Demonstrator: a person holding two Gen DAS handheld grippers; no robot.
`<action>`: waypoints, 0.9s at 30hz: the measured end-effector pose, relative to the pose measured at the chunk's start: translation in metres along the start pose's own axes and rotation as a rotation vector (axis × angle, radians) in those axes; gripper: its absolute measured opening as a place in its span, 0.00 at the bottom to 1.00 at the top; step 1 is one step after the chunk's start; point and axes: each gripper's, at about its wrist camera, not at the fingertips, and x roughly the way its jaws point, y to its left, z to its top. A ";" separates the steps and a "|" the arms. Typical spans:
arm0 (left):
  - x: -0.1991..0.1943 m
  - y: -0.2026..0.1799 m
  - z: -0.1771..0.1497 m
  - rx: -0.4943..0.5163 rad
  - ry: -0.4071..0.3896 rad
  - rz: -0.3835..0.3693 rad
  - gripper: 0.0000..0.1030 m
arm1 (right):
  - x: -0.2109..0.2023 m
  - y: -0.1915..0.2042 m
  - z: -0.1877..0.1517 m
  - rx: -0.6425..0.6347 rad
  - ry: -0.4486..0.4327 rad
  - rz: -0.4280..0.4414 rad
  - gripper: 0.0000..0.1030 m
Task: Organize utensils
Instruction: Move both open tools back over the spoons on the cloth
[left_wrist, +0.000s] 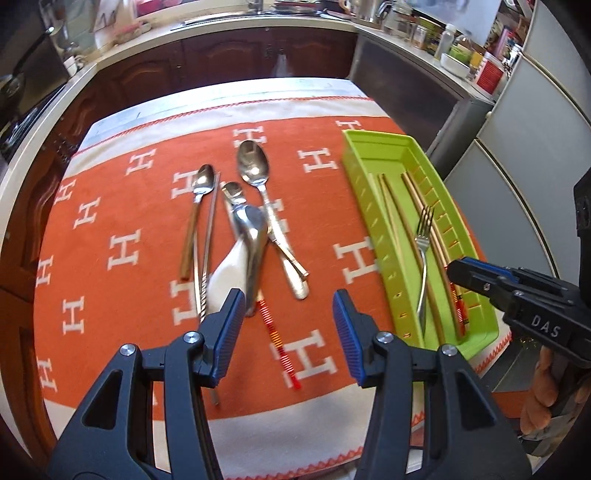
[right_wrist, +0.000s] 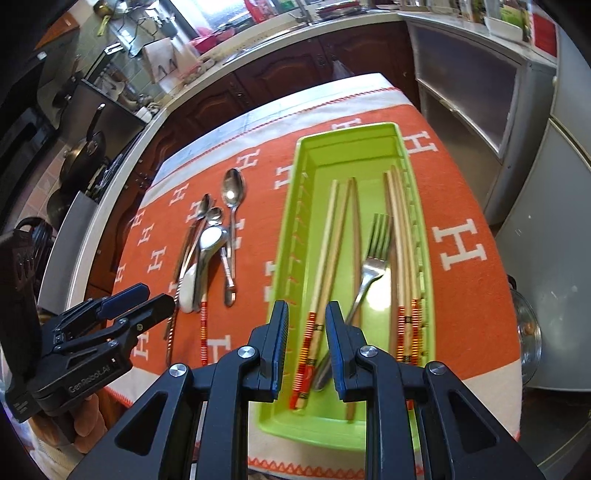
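Note:
A green tray (left_wrist: 351, 155) (right_wrist: 347, 129) on the right of the cloth holds wooden chopsticks (left_wrist: 391, 221) (right_wrist: 328, 258) and a fork (left_wrist: 423, 251) (right_wrist: 373, 258). To its left lies a loose heap: a large spoon (left_wrist: 253, 162) (right_wrist: 232, 192), a wooden-handled spoon (left_wrist: 192, 236), a metal soup spoon (left_wrist: 255, 236) (right_wrist: 210, 240), a white ceramic spoon (left_wrist: 229, 273) (right_wrist: 188, 291) and a red-banded chopstick (left_wrist: 277, 339) (right_wrist: 203, 332). My left gripper (left_wrist: 288, 306) (right_wrist: 160, 293) hovers open over the heap's near end, holding nothing. Above the tray's near end, my right gripper (right_wrist: 306, 314) (left_wrist: 456, 267) has a narrow gap and is empty.
An orange cloth with white H marks (left_wrist: 122, 251) (right_wrist: 461, 247) covers the table. Dark cabinets and a cluttered counter (left_wrist: 229, 48) run behind. Grey fridge doors (left_wrist: 535, 147) stand at the right. A person's hand (left_wrist: 546, 398) (right_wrist: 88, 417) grips each tool.

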 end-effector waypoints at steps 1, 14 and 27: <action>-0.002 0.003 -0.001 -0.005 -0.002 0.008 0.45 | -0.001 0.005 0.000 -0.010 -0.005 0.000 0.20; -0.024 0.057 -0.006 -0.103 -0.060 0.035 0.45 | 0.001 0.048 0.014 -0.042 0.015 0.056 0.20; 0.004 0.121 -0.011 -0.248 -0.019 0.017 0.45 | 0.048 0.077 0.032 -0.057 0.094 0.109 0.20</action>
